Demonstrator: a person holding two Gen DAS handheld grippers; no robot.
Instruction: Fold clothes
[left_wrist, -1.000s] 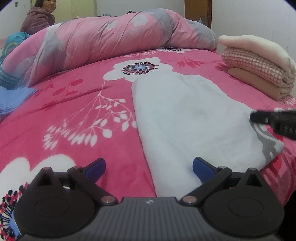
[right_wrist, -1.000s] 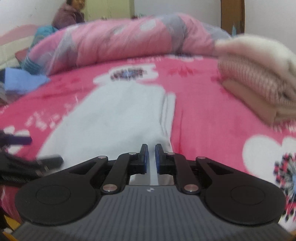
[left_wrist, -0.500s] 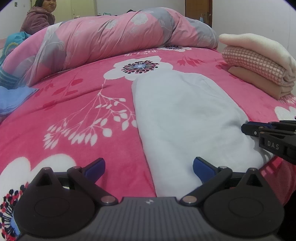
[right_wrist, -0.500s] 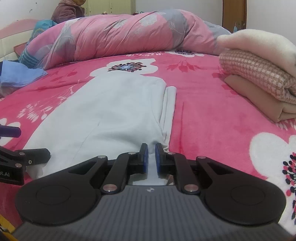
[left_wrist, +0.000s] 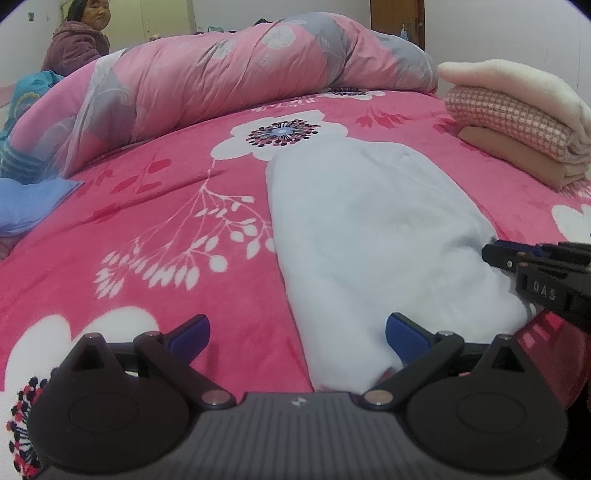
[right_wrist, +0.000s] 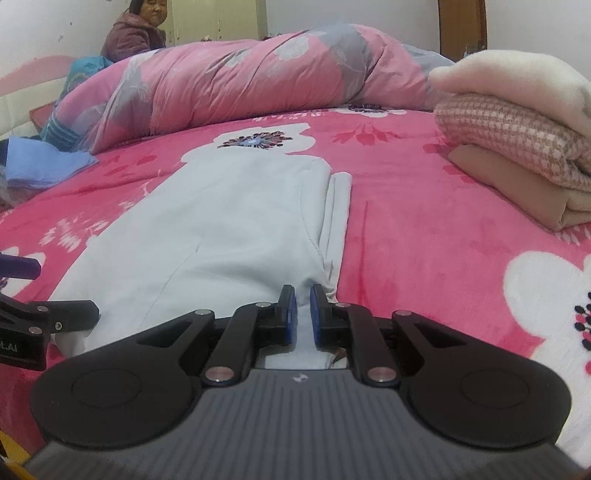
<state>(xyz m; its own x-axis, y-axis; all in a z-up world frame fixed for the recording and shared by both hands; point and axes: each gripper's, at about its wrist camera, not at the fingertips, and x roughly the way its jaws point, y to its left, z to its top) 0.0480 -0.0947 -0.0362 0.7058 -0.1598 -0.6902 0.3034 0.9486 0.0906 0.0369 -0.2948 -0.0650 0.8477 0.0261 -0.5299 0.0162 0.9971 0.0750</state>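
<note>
A pale grey garment (left_wrist: 373, 229) lies lengthwise on the pink flowered bedspread (left_wrist: 155, 221), folded into a long strip; it also shows in the right wrist view (right_wrist: 229, 229). My left gripper (left_wrist: 297, 330) is open, its jaws wide, straddling the garment's near left edge. My right gripper (right_wrist: 300, 308) is shut on the garment's near right corner, cloth pinched between its blue pads (right_wrist: 291, 314). It also shows at the right edge of the left wrist view (left_wrist: 496, 253).
A stack of folded clothes (left_wrist: 517, 118) sits at the right. A rolled pink quilt (left_wrist: 229, 81) lies across the back. A blue cloth (left_wrist: 29, 203) is at the left. A person (left_wrist: 79, 40) sits at the far left.
My right gripper has brought the garment's right side over and down onto the bed, hiding the grey printed part. The left gripper has stayed open in place.
</note>
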